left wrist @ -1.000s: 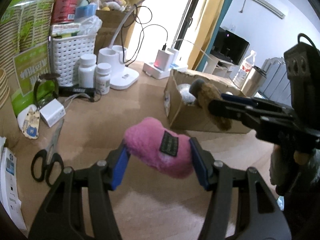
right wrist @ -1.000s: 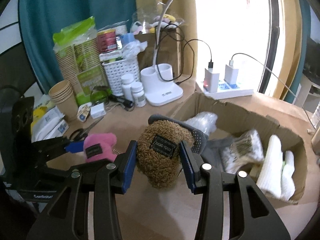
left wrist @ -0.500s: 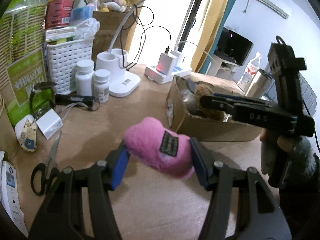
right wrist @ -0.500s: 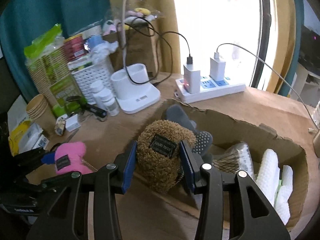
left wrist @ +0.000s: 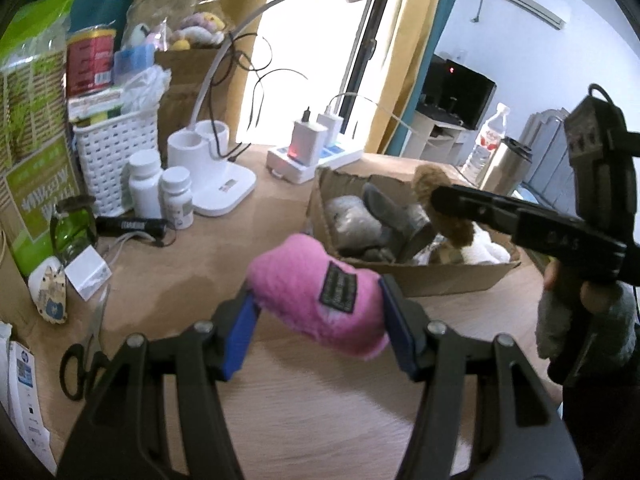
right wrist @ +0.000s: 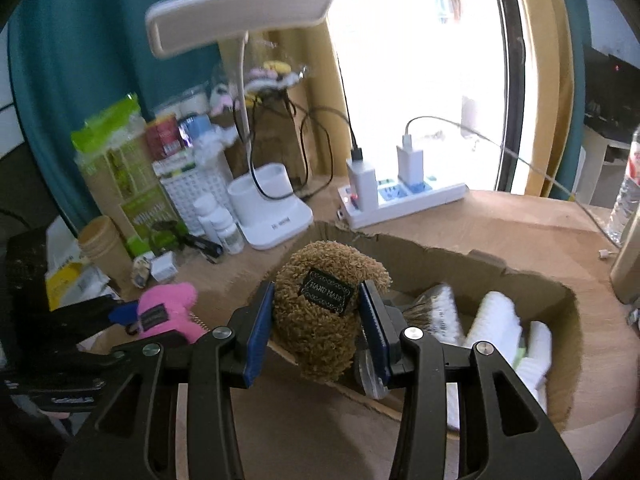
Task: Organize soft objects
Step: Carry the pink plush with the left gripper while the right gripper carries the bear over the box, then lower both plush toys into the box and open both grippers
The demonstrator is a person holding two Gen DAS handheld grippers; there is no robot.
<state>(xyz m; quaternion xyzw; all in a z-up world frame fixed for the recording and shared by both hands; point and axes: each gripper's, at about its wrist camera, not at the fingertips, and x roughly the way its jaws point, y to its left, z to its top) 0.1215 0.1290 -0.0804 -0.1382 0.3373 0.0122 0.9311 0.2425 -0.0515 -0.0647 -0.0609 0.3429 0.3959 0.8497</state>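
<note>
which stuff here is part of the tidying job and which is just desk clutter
Part of the job:
- pink plush, held in the left tongs
- brown plush, held in the right tongs over the box
- cardboard box with white rolled cloths

Just lying about:
- scissors
- pill bottles
- white basket
- power strip
- desk lamp

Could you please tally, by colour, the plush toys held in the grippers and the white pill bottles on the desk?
Pink plush toy, in left gripper: 1
Brown plush toy, in right gripper: 1
White pill bottles: 2
Total: 4
</note>
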